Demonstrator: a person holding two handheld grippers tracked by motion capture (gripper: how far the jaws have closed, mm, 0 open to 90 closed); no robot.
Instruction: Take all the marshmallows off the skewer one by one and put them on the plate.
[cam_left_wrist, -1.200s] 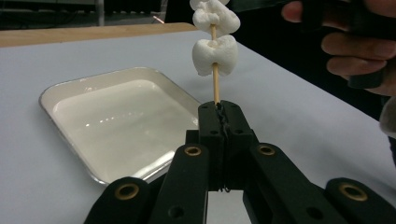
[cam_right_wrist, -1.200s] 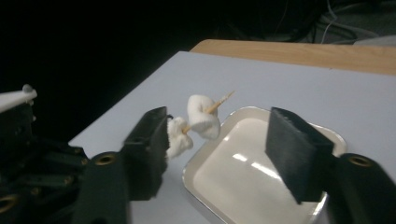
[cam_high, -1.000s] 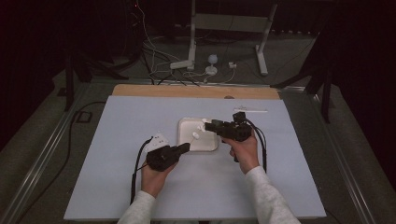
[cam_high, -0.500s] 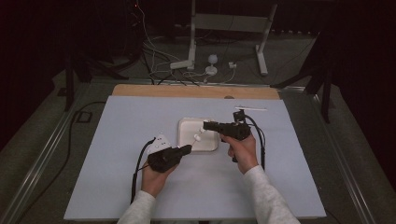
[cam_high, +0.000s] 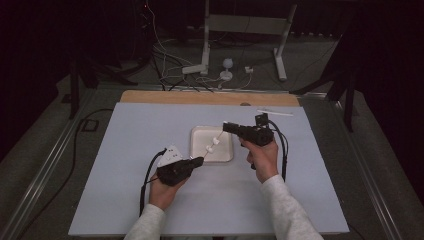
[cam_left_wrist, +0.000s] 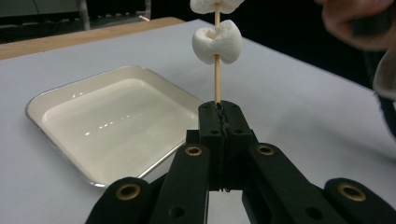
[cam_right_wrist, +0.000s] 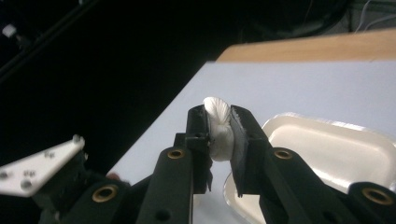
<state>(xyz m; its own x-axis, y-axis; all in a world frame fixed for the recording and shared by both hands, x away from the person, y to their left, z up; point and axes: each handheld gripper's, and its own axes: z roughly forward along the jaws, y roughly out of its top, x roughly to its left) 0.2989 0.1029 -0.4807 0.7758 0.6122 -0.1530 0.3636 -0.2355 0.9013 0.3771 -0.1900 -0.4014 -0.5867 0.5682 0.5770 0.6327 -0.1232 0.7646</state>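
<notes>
My left gripper (cam_high: 200, 160) (cam_left_wrist: 219, 109) is shut on the lower end of a thin wooden skewer (cam_left_wrist: 217, 84). The skewer rises over the near edge of a white square tray (cam_high: 197, 150) (cam_left_wrist: 112, 116). A white marshmallow (cam_left_wrist: 217, 41) is threaded on it, with a second one (cam_left_wrist: 215, 4) just above. In the high view both marshmallows (cam_high: 213, 145) hang over the tray. My right gripper (cam_high: 226, 125) (cam_right_wrist: 218, 112) hovers near the skewer's upper end, shut on another marshmallow (cam_right_wrist: 219, 135) that is squeezed flat between its jaws.
A pale sheet covers the table (cam_high: 125, 150), with a wooden strip (cam_high: 210, 97) along the far edge. A thin white stick (cam_high: 275, 113) lies at the back right. Cables and a stand's legs (cam_high: 205, 65) are on the floor beyond.
The right gripper has shifted slightly up and to the right with its marshmallow. The left gripper and skewer have hardly moved.
</notes>
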